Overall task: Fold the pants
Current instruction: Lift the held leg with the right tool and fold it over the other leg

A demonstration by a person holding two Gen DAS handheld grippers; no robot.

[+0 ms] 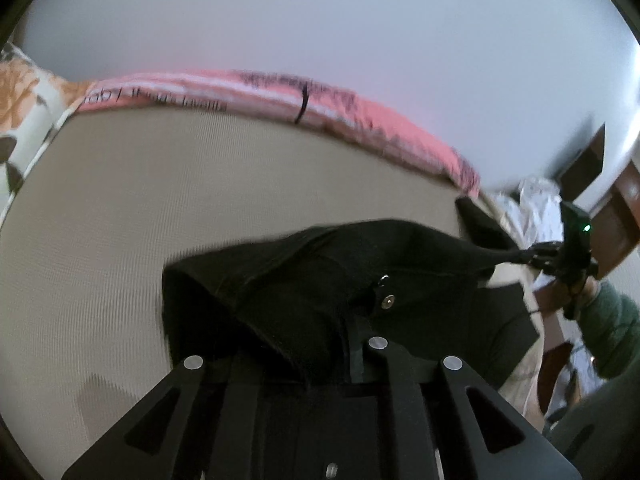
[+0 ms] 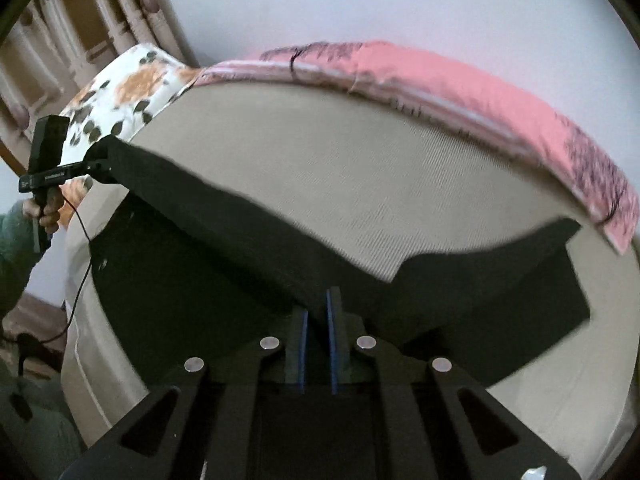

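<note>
Black pants (image 1: 320, 276) hang stretched between my two grippers above a beige bed (image 1: 200, 184). My left gripper (image 1: 320, 360) is shut on the waistband end, with metal snap buttons (image 1: 387, 301) just ahead of its fingers. My right gripper (image 2: 316, 312) is shut on the pants' edge (image 2: 208, 232); its blue-padded fingers (image 2: 331, 344) pinch the cloth. The right gripper shows at the far right of the left wrist view (image 1: 532, 256), gripping a stretched corner. The left gripper shows at the left of the right wrist view (image 2: 100, 166), holding the other corner. A pant leg (image 2: 520, 292) lies on the bed.
A pink printed blanket (image 2: 460, 92) runs along the bed's far edge against a white wall. A floral pillow (image 2: 128, 88) lies at the left end. A wooden headboard (image 2: 80, 28) stands behind it. Brown furniture (image 1: 616, 216) and white clutter stand beside the bed.
</note>
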